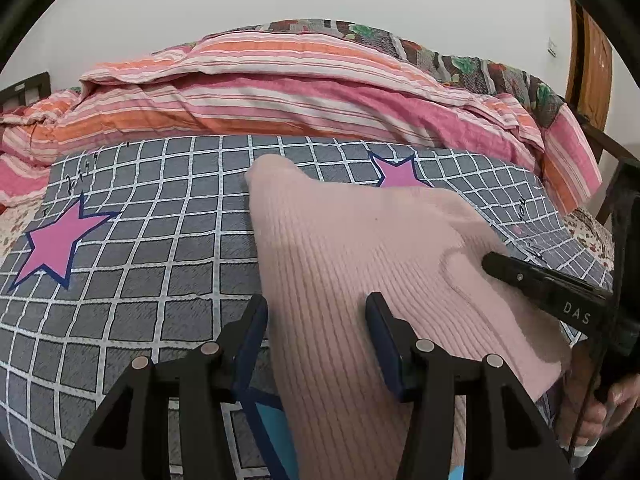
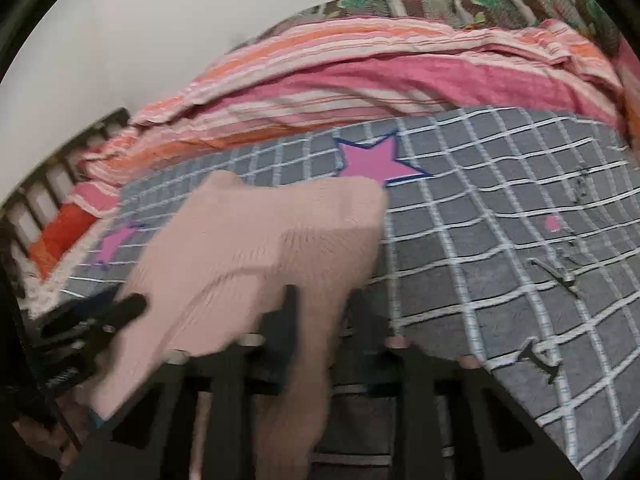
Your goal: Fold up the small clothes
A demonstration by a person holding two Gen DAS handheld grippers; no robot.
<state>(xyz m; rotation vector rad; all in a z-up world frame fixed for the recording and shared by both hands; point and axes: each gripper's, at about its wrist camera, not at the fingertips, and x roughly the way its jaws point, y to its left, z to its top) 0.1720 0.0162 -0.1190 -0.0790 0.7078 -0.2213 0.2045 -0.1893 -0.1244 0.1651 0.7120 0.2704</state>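
A pink ribbed knit garment lies stretched over the grey checked sheet between both grippers. In the left wrist view my left gripper has its jaws partly apart, and the cloth fills the gap between the blue pads and runs down between the fingers. From the right, my right gripper comes in with its black tip shut on a raised fold of the garment. The right wrist view is blurred: the cloth hangs between the fingers of my right gripper, and the left gripper holds the garment's left side.
A pink and orange striped quilt is heaped along the far side of the bed. A dark slatted bed frame stands at the left, a wooden door at the right. A person's hand grips the right handle.
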